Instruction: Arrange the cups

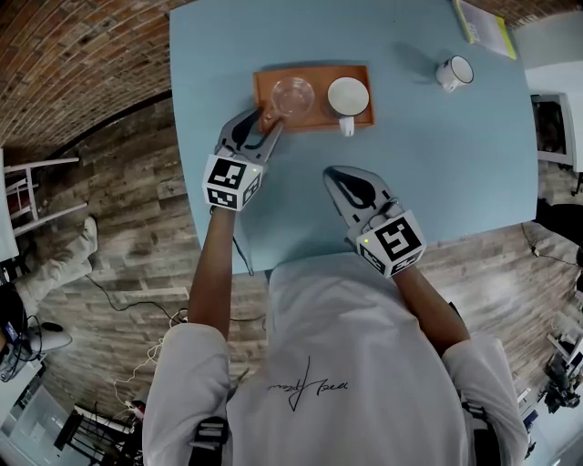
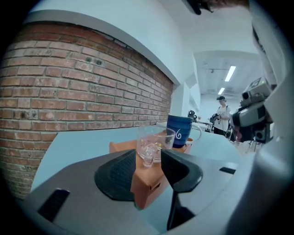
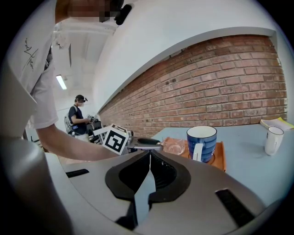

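An orange tray (image 1: 314,74) lies on the pale blue table (image 1: 455,164) and carries a clear glass cup (image 1: 293,95) at its left and a blue mug (image 1: 348,96) with a white inside at its right. My left gripper (image 1: 271,121) stands open at the tray's near left corner. In the left gripper view its jaws straddle that corner (image 2: 147,179), and the glass cup (image 2: 154,142) stands just beyond them, untouched. The blue mug (image 2: 179,130) is behind the glass. My right gripper (image 1: 335,173) is shut and empty over bare table, short of the tray. A white mug (image 1: 454,72) stands alone at the far right.
A yellow-green booklet (image 1: 485,27) lies at the table's far right corner. A brick wall (image 2: 69,82) runs along the table's left side. The table's near edge (image 1: 301,262) is close to my body. A person (image 2: 223,114) stands far off in the room.
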The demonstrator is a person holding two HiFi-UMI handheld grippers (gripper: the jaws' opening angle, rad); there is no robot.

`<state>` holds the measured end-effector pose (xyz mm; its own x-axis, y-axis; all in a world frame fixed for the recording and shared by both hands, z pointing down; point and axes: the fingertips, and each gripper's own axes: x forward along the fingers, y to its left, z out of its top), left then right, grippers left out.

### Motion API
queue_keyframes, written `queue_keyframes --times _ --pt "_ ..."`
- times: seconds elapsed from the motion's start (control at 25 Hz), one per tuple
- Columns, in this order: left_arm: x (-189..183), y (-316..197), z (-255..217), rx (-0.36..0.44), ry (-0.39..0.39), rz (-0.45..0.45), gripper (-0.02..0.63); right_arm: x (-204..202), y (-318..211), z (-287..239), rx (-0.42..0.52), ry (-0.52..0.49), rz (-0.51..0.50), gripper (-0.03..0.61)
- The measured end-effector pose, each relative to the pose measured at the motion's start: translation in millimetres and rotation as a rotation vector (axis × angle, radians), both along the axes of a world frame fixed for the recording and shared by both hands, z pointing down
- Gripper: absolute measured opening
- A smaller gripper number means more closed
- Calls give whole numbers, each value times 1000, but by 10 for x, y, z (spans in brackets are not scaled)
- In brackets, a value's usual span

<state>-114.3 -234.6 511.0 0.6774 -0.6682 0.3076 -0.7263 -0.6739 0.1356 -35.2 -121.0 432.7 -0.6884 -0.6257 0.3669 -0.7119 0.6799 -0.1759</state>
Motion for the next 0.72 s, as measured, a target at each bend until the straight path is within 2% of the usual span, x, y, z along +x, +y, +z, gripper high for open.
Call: queue_keyframes --times 0.24,0.4,0.72 --pt "25 -29 6 25 11 25 153 -22 -3 69 -17 5 -6 25" --pt "54 -12 7 44 -8 55 149 -22 3 106 -29 6 -9 25" --pt "99 3 -4 82 -19 89 95 -40 -7 139 -54 11 -14 25"
